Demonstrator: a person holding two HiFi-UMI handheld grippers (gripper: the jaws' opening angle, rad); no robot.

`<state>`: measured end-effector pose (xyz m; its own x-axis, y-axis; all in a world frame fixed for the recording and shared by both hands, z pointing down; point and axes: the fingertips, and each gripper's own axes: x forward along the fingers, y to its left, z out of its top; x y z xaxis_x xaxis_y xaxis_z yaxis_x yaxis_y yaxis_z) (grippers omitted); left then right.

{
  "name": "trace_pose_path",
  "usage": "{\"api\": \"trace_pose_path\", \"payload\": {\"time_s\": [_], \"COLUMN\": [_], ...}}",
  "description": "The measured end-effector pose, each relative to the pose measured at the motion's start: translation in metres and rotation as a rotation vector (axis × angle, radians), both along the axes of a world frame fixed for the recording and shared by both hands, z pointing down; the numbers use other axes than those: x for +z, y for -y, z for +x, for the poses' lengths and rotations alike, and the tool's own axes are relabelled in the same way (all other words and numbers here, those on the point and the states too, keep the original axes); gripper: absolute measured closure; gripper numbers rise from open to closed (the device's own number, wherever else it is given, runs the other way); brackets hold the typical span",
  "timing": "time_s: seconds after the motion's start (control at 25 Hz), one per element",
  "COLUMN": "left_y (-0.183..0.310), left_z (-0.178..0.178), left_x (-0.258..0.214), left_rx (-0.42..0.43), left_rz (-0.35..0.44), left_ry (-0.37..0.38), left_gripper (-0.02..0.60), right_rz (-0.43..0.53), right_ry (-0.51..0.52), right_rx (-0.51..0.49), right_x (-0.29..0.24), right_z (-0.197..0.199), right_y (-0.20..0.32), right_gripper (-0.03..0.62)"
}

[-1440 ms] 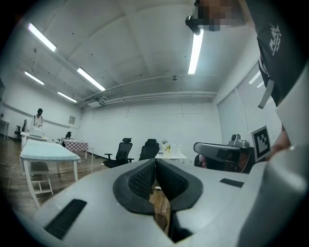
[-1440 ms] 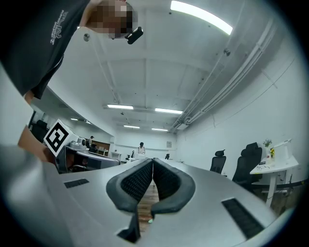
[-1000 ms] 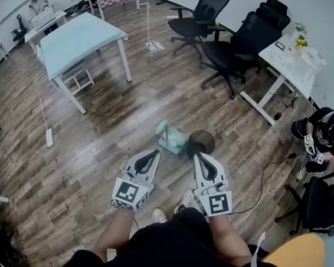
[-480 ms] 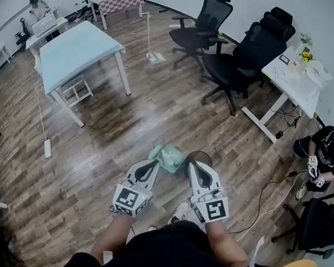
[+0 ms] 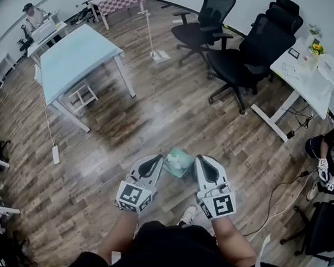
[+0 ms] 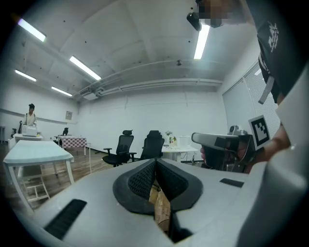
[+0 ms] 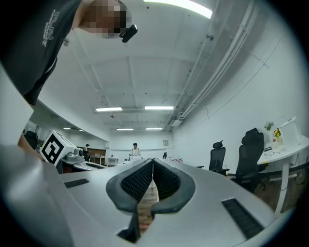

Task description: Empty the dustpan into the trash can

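Wood-plank floor runs open across the room. Black office chairs stand well off at the far side, so nothing crowds us.

Mint-green dustpan lies on the floor just ahead of our feet. In the head view it sits between the tips of the two tools. We cannot pick out the trash can in any view; it may sit behind the right tool.

Left tool: clenched, pads meeting, nothing between them. Right tool: likewise clenched and empty, only floorboards showing through the gap under its pads. Both point roughly level and appear clear of the pan.

Our reading: reach stage, pickup not begun.
- We should spread one tool's jaws before coming down.
- We should find the pan's handle, which is unclear from here, and bite it squarely close to the pan body so it cannot swing.
- Lift with the mouth tipped slightly up; the contents look pale and light and would likely slide out.
- Locate the can first, carry low, and tip only once the lip is over the rim.
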<state>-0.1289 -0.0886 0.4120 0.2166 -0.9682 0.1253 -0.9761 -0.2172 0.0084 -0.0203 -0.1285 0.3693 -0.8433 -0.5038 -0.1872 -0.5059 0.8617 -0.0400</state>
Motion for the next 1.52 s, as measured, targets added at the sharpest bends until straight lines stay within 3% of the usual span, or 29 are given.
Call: {"api": "trace_pose_path", "payload": {"time_s": [0.36, 0.48, 0.64, 0.84, 1.0, 1.04, 1.08, 1.12, 1.32, 1.52], "left_y": [0.037, 0.052, 0.069, 0.082, 0.086, 0.087, 0.088, 0.090, 0.095, 0.092], "left_z": [-0.059, -0.072, -0.082, -0.089, -0.093, -0.092, -0.091, -0.089, -0.085, -0.085], "left_x": [0.059, 0.082, 0.116, 0.142, 0.175, 0.184, 0.192, 0.200, 0.236, 0.283], "left_rx": [-0.065, -0.035, 0.004, 0.034, 0.064, 0.079, 0.095, 0.108, 0.125, 0.136], "left_rz": [-0.167, -0.216, -0.343, -0.367, -0.438, -0.459, -0.479, -0.496, -0.560, -0.659], "left_ry": [0.075, 0.087, 0.069, 0.036, 0.038, 0.051, 0.060, 0.064, 0.084, 0.092], "left_gripper": [0.557, 0.557, 0.557, 0.556, 0.555, 0.524, 0.432, 0.413, 0.382, 0.348], "right_rz": [-0.030, -0.045, -0.064, -0.093, -0.134, -0.145, -0.155, -0.166, -0.208, -0.224], "right_ry": [-0.048, -0.072, -0.120, -0.128, -0.179, -0.194, -0.201, -0.208, -0.217, -0.302], "right_rx": [0.023, 0.040, 0.056, 0.088, 0.101, 0.102, 0.106, 0.111, 0.139, 0.139], "right_x": [0.028, 0.040, 0.058, 0.076, 0.106, 0.113, 0.120, 0.126, 0.149, 0.188], "right_z": [-0.034, -0.052, -0.071, -0.088, -0.097, -0.098, -0.098, -0.098, -0.096, -0.094], "right_y": [0.050, 0.059, 0.067, 0.080, 0.084, 0.085, 0.087, 0.088, 0.092, 0.084], "right_gripper": [0.569, 0.569, 0.569, 0.569, 0.569, 0.569, 0.569, 0.569, 0.569, 0.569]}}
